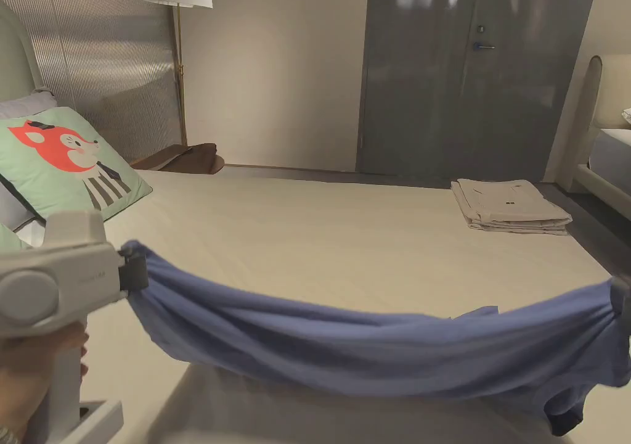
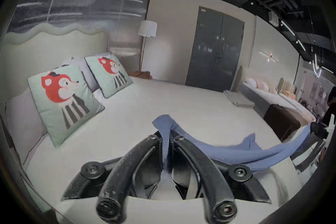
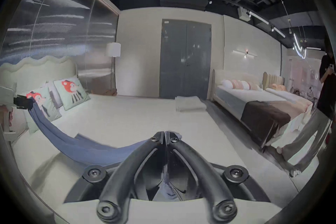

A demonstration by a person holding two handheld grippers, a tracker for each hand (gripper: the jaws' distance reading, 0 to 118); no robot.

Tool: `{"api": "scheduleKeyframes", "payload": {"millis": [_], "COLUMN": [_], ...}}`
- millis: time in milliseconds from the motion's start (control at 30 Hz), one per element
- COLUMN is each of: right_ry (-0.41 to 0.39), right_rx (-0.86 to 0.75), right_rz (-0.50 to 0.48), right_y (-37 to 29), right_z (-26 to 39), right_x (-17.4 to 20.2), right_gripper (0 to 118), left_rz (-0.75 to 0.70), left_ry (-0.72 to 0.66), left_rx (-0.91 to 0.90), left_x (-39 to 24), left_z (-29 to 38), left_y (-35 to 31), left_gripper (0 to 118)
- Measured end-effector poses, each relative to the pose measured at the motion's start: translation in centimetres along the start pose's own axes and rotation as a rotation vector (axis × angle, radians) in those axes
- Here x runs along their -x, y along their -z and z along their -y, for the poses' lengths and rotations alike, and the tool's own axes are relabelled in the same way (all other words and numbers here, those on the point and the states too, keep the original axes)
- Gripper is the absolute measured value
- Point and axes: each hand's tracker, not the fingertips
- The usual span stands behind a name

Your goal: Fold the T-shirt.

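Note:
A blue T-shirt (image 1: 370, 346) hangs bunched like a sagging band above the near edge of the bed (image 1: 345, 248). My left gripper (image 1: 132, 271) is shut on its left end, and in the left gripper view the blue cloth (image 2: 166, 138) passes between the closed jaws. My right gripper (image 1: 619, 306) at the right edge is shut on the other end. In the right gripper view the T-shirt (image 3: 80, 148) runs off left to the far left gripper (image 3: 22, 103). A sleeve (image 1: 564, 414) dangles low right.
A folded beige garment (image 1: 508, 205) lies on the bed's far right corner. Fox cushions (image 1: 65, 158) lean at the headboard on the left. A floor lamp (image 1: 179, 44) and a grey door (image 1: 474, 69) stand beyond. Another bed (image 3: 254, 100) and a standing person (image 3: 327, 82) are to the right.

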Motion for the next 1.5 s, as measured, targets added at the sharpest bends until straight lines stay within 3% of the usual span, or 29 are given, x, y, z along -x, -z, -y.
{"api": "scheduleKeyframes", "payload": {"millis": [233, 567, 1033, 1267, 1333, 1367, 1400, 1433, 1467, 1500], "right_ry": [-0.052, -0.029, -0.064, -0.011, -0.017, -0.016, -0.011, -0.003, 0.027, 0.061], "right_rx": [0.183, 0.396, 0.637, 0.635, 0.627, 0.62, 0.605, 0.587, 0.537, 0.472], "right_rz": [-0.031, -0.063, -0.026, -0.01, -0.008, -0.005, 0.002, 0.01, 0.008, 0.003], "right_y": [-6.2, -10.9, -11.5, -11.9, -12.0, -12.2, -12.5, -12.8, -13.2, -13.6], "right_z": [7.7, 16.0, 24.4, 25.2, 25.0, 24.8, 24.5, 24.2, 23.6, 22.7], "right_x": [0.1, -0.3, -1.2, -1.7, -1.3, -1.2, -1.2, -1.3, -1.4, -1.4], "right_gripper": [1, 1, 2, 2, 12, 38, 63, 79, 81, 81], "left_rz": [-0.014, -0.041, -0.062, -0.072, -0.068, -0.068, -0.079, -0.085, -0.065, -0.05], "left_ry": [0.001, 0.014, 0.037, 0.052, 0.056, 0.059, 0.066, 0.076, 0.066, 0.041], "left_rx": [0.177, 0.395, 0.552, 0.564, 0.538, 0.512, 0.477, 0.438, 0.387, 0.32], "left_x": [2.8, 5.5, 7.0, 6.8, 6.6, 6.6, 6.4, 6.3, 6.1, 5.9], "left_z": [9.3, 18.9, 23.7, 25.1, 25.2, 25.2, 25.0, 24.7, 24.2, 23.4], "left_y": [-4.5, -6.9, -7.0, -7.2, -7.5, -7.8, -8.1, -8.6, -9.2, -9.9], "left_gripper": [1, 1, 1, 1, 3, 15, 35, 62, 93, 104]}}
